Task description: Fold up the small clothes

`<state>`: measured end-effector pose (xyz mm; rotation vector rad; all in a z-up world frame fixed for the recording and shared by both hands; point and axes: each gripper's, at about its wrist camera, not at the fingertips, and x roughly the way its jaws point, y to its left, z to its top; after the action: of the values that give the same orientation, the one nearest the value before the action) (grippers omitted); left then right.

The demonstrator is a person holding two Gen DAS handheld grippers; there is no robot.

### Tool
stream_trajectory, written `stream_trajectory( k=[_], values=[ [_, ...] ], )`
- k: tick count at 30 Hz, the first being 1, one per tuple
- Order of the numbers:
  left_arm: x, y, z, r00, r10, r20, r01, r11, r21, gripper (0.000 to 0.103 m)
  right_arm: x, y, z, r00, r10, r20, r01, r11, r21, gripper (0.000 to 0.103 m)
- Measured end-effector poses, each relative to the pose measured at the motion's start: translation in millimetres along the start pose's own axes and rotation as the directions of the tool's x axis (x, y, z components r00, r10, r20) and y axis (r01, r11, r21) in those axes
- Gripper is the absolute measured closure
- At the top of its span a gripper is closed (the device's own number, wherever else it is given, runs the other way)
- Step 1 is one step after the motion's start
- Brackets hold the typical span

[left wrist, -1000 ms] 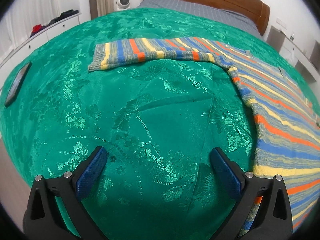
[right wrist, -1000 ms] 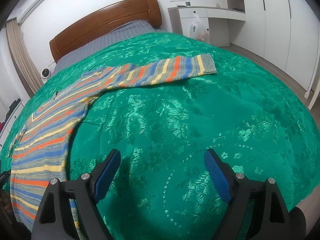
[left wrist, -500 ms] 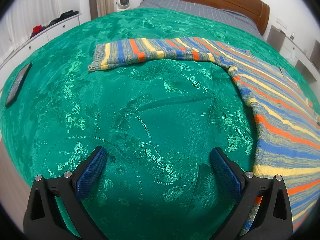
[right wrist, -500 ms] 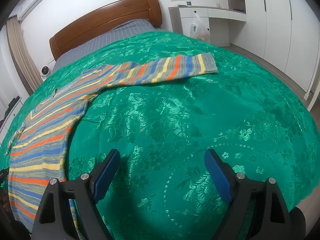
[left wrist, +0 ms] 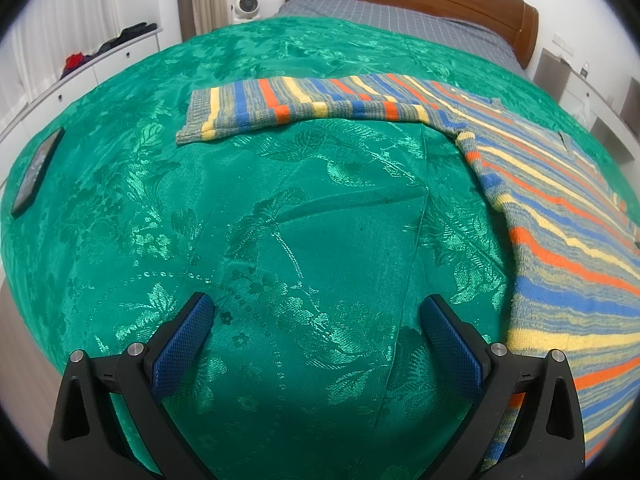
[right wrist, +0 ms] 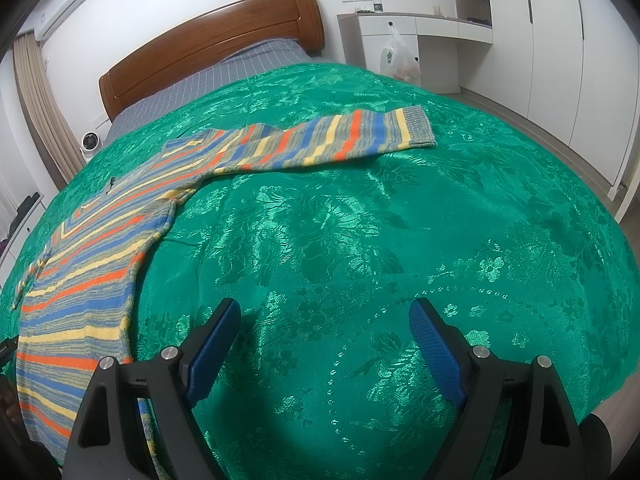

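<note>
I have the green bedspread [left wrist: 304, 216] filling both views, draped over the bed with its wooden headboard [right wrist: 212, 44] at the far end. On it lies the striped sweater [right wrist: 92, 264], spread flat: its body runs between my two grippers, to the right in the left wrist view and to the left in the right wrist view, with one sleeve [left wrist: 304, 104] stretched out sideways on my left and the other sleeve [right wrist: 332, 140] stretched out on my right. I judge the folding has not started; no sleeve is turned in and the body shows no crease, so every fold is left to do. A dark phone [left wrist: 36, 168] lies near the bedspread's left edge, well apart from the sweater. My left gripper [left wrist: 320, 332] hangs over bare cloth, jaws spread wide and empty. My right gripper [right wrist: 324, 332] is likewise released, with nothing between its blue pads [right wrist: 436, 352].
</note>
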<state>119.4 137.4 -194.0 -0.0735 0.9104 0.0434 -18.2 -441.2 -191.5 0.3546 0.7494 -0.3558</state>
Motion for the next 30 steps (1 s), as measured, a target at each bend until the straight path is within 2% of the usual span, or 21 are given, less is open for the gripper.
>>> stream_trajectory(
  k=[30],
  values=[
    [1.5, 1.8, 0.3, 1.000, 0.005, 0.002, -0.005, 1.000, 0.006, 0.000, -0.2, 0.1, -0.4, 1.000, 0.000, 0.001, 0.000, 1.000, 0.002, 0.018]
  ],
)
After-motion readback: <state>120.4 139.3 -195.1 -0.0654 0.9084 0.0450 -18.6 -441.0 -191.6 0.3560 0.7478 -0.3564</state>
